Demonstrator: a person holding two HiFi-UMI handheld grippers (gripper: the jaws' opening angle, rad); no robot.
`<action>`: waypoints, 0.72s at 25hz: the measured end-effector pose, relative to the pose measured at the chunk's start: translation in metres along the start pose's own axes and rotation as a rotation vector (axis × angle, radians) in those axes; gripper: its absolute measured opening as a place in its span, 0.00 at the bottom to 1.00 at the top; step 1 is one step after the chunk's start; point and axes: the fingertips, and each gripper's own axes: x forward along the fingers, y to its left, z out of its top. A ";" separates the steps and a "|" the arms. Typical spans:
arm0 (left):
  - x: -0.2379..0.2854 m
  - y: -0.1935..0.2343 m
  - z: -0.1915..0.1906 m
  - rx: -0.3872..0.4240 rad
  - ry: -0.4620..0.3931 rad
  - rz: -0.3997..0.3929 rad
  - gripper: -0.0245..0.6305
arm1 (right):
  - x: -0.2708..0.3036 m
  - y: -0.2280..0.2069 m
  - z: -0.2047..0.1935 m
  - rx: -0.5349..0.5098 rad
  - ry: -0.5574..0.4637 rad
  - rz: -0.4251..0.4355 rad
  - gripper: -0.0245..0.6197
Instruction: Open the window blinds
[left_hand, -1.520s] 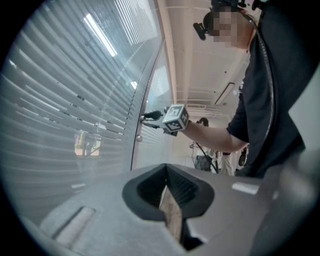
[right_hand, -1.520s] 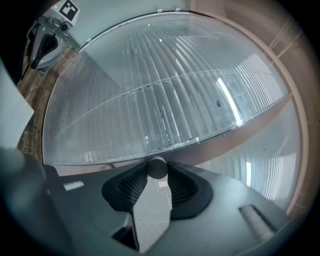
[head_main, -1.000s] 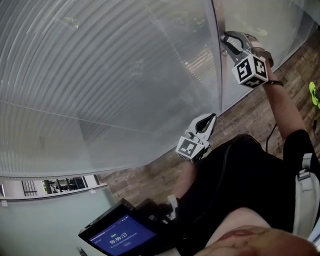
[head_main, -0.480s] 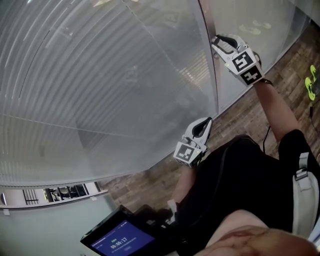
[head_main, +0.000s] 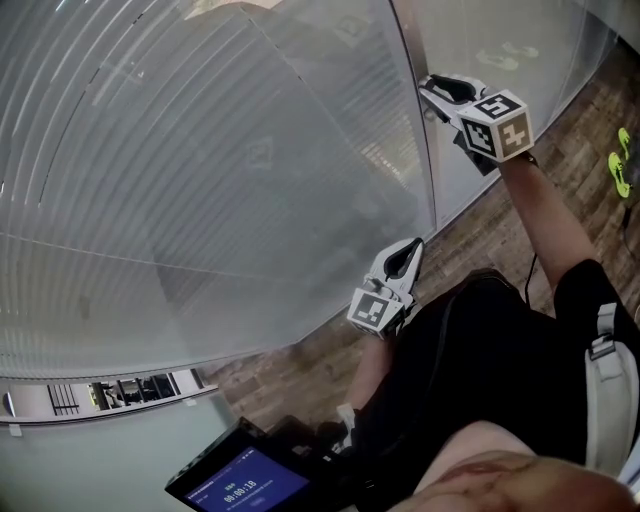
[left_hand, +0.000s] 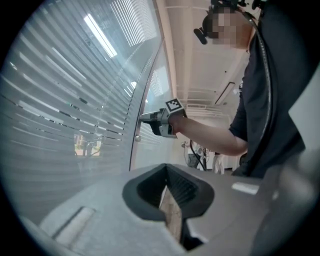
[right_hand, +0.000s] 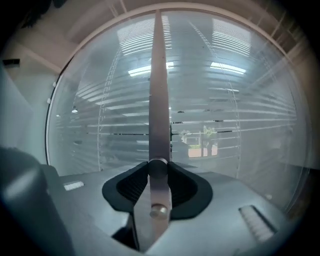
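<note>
My right gripper (head_main: 430, 92) clamped on the tilt knob (right_hand: 158, 167), left gripper (head_main: 412, 246) closed and empty, I face blinds (head_main: 200, 180) showing only slits of daylight, opening likely unfinished.

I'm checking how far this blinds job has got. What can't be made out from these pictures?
- Head view: the knob is hidden behind the right gripper; only the right gripper view shows it.
- Head view: the top of the blinds is cut off by the upper edge.
- Right gripper view: the outdoor scene behind the blinds is too small to identify.
- Head view: the screen has small print too small to read.
</note>
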 end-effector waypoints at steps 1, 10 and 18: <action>0.000 0.001 -0.002 0.006 0.000 0.001 0.04 | 0.000 0.000 -0.001 0.024 -0.007 0.003 0.24; 0.001 0.005 -0.003 -0.003 0.000 -0.002 0.04 | 0.002 -0.004 -0.001 0.158 -0.047 0.002 0.23; 0.002 0.002 -0.007 -0.014 0.006 -0.001 0.04 | -0.003 -0.008 -0.004 0.169 -0.054 0.000 0.23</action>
